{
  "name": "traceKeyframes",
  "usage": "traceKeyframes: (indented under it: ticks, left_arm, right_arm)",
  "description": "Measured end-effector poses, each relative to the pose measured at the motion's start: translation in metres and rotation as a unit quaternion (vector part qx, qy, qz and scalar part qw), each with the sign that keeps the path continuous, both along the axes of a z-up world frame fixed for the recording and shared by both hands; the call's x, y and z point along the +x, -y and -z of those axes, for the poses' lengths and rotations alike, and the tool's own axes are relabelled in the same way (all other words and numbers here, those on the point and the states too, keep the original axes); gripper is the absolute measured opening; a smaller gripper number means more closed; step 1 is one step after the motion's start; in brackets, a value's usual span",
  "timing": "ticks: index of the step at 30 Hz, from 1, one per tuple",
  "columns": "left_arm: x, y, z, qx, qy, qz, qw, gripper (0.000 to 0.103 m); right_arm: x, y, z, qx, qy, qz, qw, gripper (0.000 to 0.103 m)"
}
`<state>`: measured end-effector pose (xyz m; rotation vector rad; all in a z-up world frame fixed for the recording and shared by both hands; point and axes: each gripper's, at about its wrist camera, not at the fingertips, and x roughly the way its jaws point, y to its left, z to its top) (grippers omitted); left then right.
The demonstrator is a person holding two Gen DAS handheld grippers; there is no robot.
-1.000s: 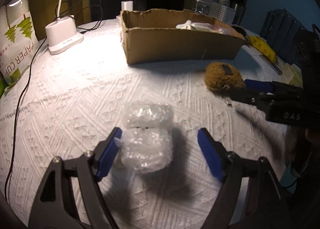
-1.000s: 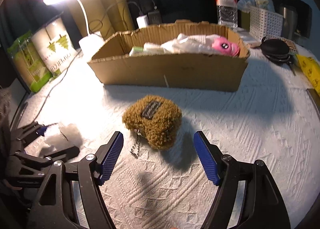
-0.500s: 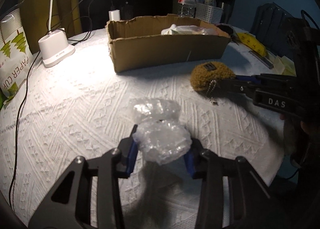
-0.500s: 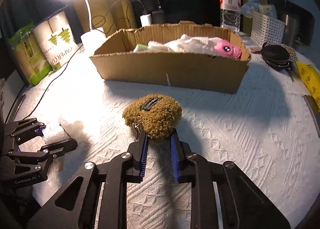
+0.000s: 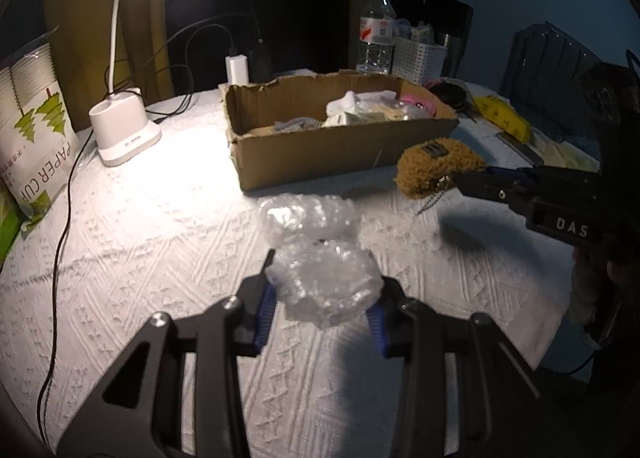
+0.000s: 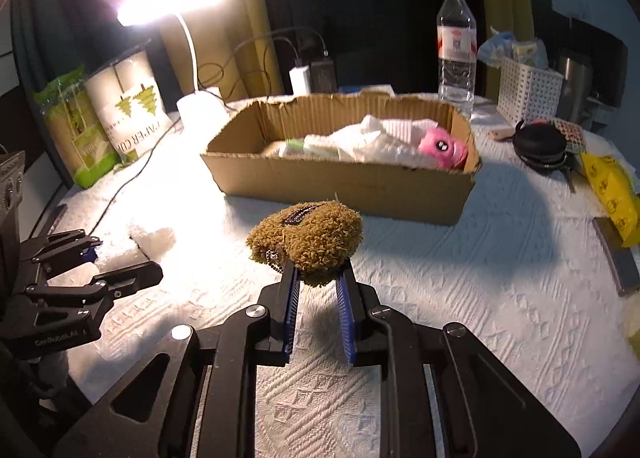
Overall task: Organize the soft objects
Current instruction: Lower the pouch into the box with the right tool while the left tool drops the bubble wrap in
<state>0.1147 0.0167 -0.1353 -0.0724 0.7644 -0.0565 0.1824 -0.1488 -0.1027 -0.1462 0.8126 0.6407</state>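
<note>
Both claws angled down over the white tabletop [image 5: 160, 226], the left claw [image 5: 320, 298] having just closed on the bubble-wrap bundle [image 5: 320, 270], its length running away toward the cardboard box [image 6: 340, 178], and the right claw [image 6: 318, 282] on the brown plush pouch [image 6: 308, 238], label up.

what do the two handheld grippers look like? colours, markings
Both are matte black plastic linkage frames with triangular cut-outs and silver pivot screws. The fingers carry ribbed blue pads. The left gripper shows small white lettering on its side in the right wrist view, too blurred to read surely. The right gripper has "DAS" in white capitals on its body, seen from the left wrist view. No sleeve is clearly visible.
</note>
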Motion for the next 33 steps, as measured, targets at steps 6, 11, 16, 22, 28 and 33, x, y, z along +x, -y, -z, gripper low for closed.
traceKeyframes:
  ticks: [6, 11, 16, 22, 28, 33]
  left_arm:
    - [0.007, -0.003, -0.016, 0.001, 0.017, -0.007, 0.9998, 0.039]
    - [0.017, -0.003, -0.032, -0.002, 0.033, -0.007, 0.9994, 0.040]
    - [0.028, -0.005, -0.040, -0.004, 0.042, -0.011, 0.9991, 0.040]
    - [0.040, -0.009, -0.048, -0.002, 0.050, -0.015, 0.9986, 0.040]
    - [0.055, -0.014, -0.053, -0.007, 0.054, -0.020, 0.9983, 0.040]
    - [0.070, -0.019, -0.056, -0.010, 0.057, -0.024, 0.9980, 0.040]
  right_arm:
    - [-0.001, 0.007, -0.020, 0.014, 0.018, 0.001, 1.000, 0.020]
    - [0.004, 0.011, -0.037, 0.024, 0.033, 0.003, 0.999, 0.020]
    - [0.013, 0.013, -0.047, 0.030, 0.042, 0.002, 0.999, 0.020]
    - [0.026, 0.013, -0.057, 0.038, 0.051, 0.002, 0.998, 0.020]
    - [0.039, 0.010, -0.063, 0.047, 0.056, -0.004, 0.997, 0.020]
    - [0.050, 0.006, -0.066, 0.050, 0.058, -0.009, 0.997, 0.020]
